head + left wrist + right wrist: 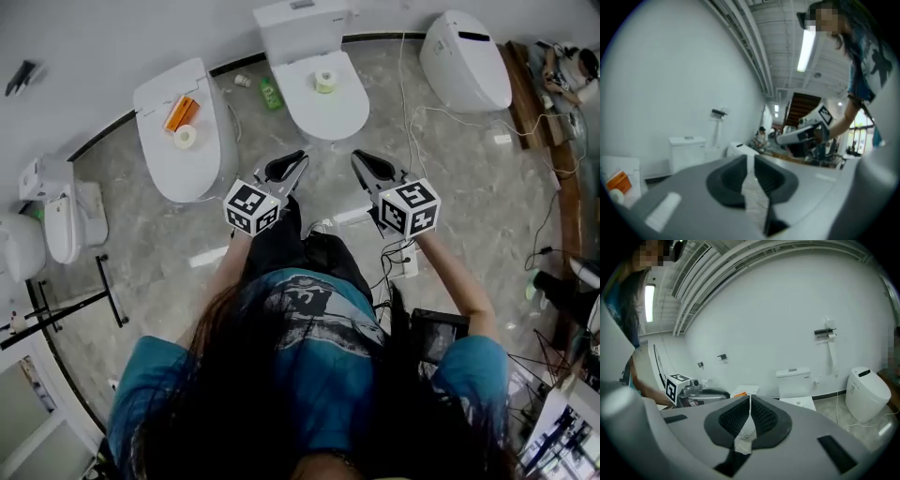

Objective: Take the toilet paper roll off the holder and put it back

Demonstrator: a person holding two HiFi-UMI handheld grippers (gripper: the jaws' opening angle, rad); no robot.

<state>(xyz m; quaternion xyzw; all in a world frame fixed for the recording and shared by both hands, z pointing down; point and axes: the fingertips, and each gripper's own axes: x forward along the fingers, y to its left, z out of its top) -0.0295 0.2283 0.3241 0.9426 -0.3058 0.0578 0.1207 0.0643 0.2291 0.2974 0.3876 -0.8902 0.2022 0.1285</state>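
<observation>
Toilet paper roll: on the closed lid of the middle toilet, flat on one end, long axis upright and core hole facing up. Lies straight ahead of the tongs and between their two lines of reach, about as near to the left gripper as to the right gripper. Calls, by the look of it, for a reach forward and down, with the jaws closing across the round side rather than over the ends. Second roll on the lid of the left toilet, also on end, just beside an orange packet; off to the left and nearer the left gripper. Cannot tell which of the two counts as the task's own. Both tongs clenched and empty: right pads meeting at the tips, left pads drawn together with only a sliver of floor showing between them, nothing caught in either pair. Need opening before any grasp. Wall holder: a black bracket high on the white wall, between the middle toilet and the right toilet, well apart from both tongs and too small to tell whether anything hangs on it. Around: green bottle on the floor between the left and middle toilets, white cables trailing over the floor at the right. Only bare floor between the tongs and the middle lid.
</observation>
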